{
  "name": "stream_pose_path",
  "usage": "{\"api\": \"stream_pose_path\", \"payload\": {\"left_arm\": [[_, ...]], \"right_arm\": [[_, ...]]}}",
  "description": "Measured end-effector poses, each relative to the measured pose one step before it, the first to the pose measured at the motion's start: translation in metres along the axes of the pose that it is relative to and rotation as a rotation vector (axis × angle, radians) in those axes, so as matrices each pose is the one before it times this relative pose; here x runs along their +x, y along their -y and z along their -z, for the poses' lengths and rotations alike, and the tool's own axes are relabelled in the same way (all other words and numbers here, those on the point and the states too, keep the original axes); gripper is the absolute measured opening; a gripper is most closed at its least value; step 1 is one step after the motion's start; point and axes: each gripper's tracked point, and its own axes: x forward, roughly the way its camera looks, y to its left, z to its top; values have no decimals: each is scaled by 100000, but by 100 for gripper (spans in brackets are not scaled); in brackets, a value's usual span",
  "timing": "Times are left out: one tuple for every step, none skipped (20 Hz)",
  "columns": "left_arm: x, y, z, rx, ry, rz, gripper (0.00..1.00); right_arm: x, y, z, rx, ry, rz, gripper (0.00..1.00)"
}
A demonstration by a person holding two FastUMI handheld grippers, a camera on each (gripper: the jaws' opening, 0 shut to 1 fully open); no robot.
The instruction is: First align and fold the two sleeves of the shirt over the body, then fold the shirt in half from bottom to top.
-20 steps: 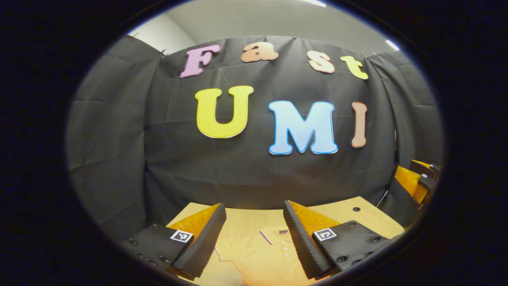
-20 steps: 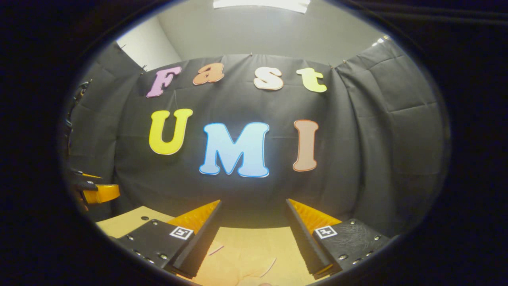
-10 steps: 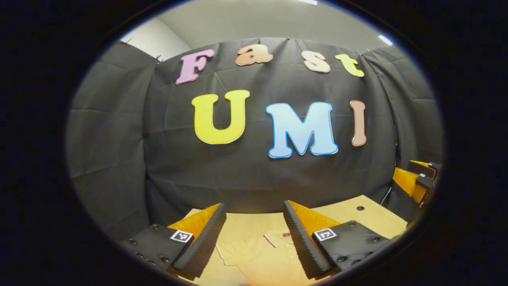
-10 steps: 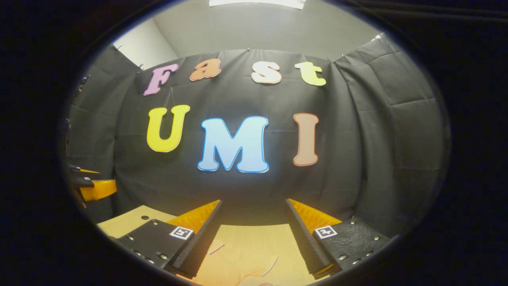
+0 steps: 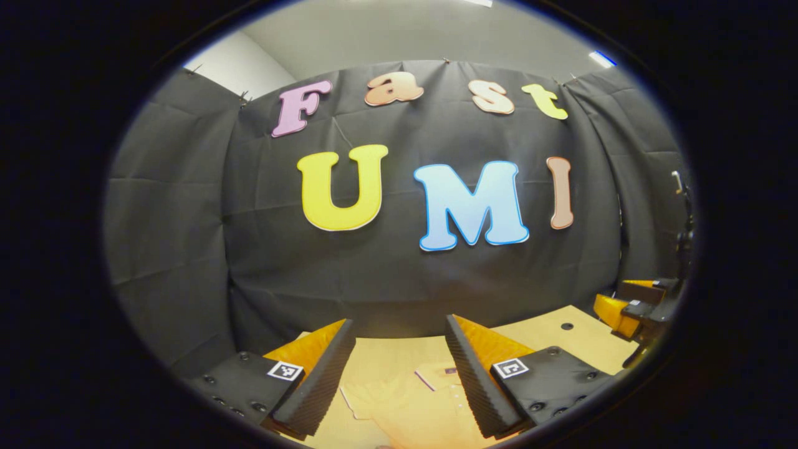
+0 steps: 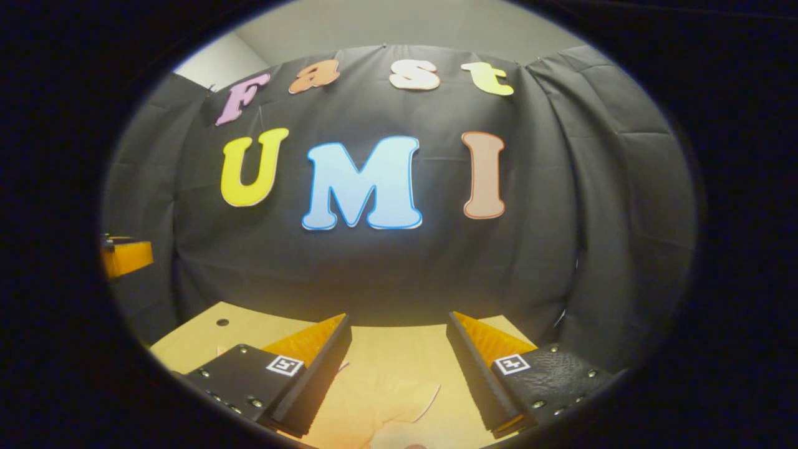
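An orange-yellow polo shirt (image 5: 405, 402) lies flat on the wooden table (image 5: 548, 333), its collar and button placket showing between my left gripper's fingers. My left gripper (image 5: 399, 330) hovers above it, open, with nothing held. In the right gripper view a sleeve end of the shirt (image 6: 389, 402) lies on the table (image 6: 199, 340) below my right gripper (image 6: 399, 324), which is open and holds nothing. The right gripper (image 5: 629, 308) also appears at the far right of the left gripper view, and the left gripper (image 6: 124, 257) at the far left of the right gripper view.
The black cloth wall (image 5: 386, 274) stands close behind the table's far edge. A small round hole (image 5: 566, 325) marks the tabletop to the right of the shirt collar; the same hole (image 6: 222, 322) lies left of the right gripper.
The right gripper has tipped downward and sunk, so more tabletop and sleeve show between its fingers. The left gripper has hardly shifted. Both stay open.
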Motion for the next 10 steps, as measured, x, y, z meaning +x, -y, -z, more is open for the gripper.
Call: {"api": "stream_pose_path", "payload": {"left_arm": [[-12, -94, 52, -33, -89, -333, 94], [-3, -151, -10, 63, -88, -299, 94], [-24, -201, -15, 189, -71, -498, 94], [-163, -252, 89, 238, -100, -464, 94], [46, -302, 93, 259, -122, -782, 94], [-27, -339, -129, 174, -68, -757, 94], [67, -237, 89, 231, -242, -715, 94], [-58, -274, 127, 199, -240, -748, 94], [15, -271, 151, 35, -257, -622, 94], [3, -118, -7, 113, -213, -636, 94]], "right_arm": [[767, -25, 995, -865, -2533, -348, 95], [627, -114, 1143, -678, -2706, -562, 96], [733, -186, 909, -613, -2588, -827, 96], [760, -123, 1208, -792, -2913, -702, 96], [703, -139, 1161, -765, -3125, -515, 96], [682, -243, 1220, -653, -2659, -668, 96], [634, -174, 1105, -458, -2483, -384, 96], [661, -159, 1072, -107, -2425, -582, 96], [715, -63, 942, -45, -2704, -339, 96], [950, 42, 1090, -78, -2870, 9, 96]]}}
